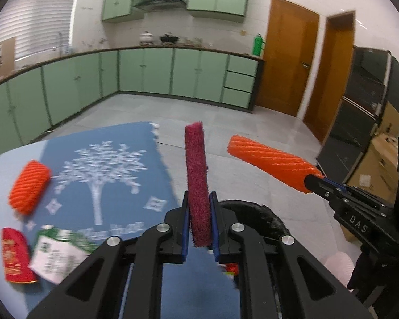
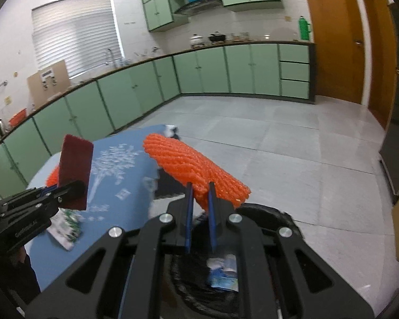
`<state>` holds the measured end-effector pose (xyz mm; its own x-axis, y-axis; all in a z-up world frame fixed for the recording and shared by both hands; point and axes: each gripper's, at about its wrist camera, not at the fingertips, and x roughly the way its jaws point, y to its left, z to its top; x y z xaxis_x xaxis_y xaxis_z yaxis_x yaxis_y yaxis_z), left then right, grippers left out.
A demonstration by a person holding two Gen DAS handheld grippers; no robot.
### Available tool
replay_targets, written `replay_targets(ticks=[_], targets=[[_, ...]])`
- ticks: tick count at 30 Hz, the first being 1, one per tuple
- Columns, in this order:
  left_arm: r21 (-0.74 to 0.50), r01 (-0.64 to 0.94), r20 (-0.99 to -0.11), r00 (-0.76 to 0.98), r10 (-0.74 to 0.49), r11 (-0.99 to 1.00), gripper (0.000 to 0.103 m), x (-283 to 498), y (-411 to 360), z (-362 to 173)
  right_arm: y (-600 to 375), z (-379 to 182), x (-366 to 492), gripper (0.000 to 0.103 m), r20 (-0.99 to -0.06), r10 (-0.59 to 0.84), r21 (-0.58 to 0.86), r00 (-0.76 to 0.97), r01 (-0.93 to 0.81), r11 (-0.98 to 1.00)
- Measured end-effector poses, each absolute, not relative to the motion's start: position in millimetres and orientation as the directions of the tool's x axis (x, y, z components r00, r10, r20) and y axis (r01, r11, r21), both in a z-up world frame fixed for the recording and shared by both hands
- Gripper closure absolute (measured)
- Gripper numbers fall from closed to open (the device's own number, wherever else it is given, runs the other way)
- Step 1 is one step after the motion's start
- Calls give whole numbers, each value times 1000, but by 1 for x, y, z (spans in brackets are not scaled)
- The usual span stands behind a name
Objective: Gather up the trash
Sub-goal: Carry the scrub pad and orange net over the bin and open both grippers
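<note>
My left gripper (image 1: 198, 212) is shut on a dark red scouring pad (image 1: 196, 178), held upright above the table; the pad also shows in the right wrist view (image 2: 75, 171). My right gripper (image 2: 199, 199) is shut on an orange foam net sleeve (image 2: 194, 170), which also shows in the left wrist view (image 1: 274, 164), held over a bin lined with a black bag (image 2: 268, 215). Another orange foam net (image 1: 29, 187), a red packet (image 1: 14, 257) and a green-white wrapper (image 1: 57, 252) lie on the blue tablecloth (image 1: 103, 164).
The black-bag bin (image 1: 255, 210) stands at the table's right edge and holds some wrappers (image 2: 223, 273). Green kitchen cabinets (image 1: 146, 71) line the far walls. Wooden doors (image 1: 287, 61) and cardboard boxes (image 1: 375, 164) are to the right. Grey tiled floor lies beyond the table.
</note>
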<state>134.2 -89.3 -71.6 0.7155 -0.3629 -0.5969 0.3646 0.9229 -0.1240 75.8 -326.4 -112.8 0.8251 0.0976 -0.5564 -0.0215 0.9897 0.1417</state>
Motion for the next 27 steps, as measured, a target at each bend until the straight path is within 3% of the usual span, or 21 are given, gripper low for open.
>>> replay_targets(ticks=[16, 20, 22, 23, 24, 27], targets=[[-168, 473, -648, 608, -459, 865, 90, 168, -168, -112, -378, -167, 85, 93, -638, 1, 155, 770, 126, 980], [-189, 487, -671, 570, -474, 853, 88, 177, -180, -121, -381, -182, 93, 88, -669, -7, 156, 743, 150, 976], [-216, 498, -678, 543, -496, 840, 71, 182, -182, -123, -383, -188, 97, 82, -683, -10, 150, 730, 154, 977], [-216, 496, -682, 540, -494, 841, 56, 183, -183, -124, -383, -191, 99, 77, -689, -14, 147, 725, 158, 976], [-213, 495, -679, 545, -492, 842, 50, 183, -182, -124, -384, -193, 99, 72, -691, -17, 146, 722, 163, 976], [-219, 499, -672, 546, -500, 839, 47, 183, -181, -123, -386, -198, 100, 58, -695, -30, 143, 719, 179, 973]])
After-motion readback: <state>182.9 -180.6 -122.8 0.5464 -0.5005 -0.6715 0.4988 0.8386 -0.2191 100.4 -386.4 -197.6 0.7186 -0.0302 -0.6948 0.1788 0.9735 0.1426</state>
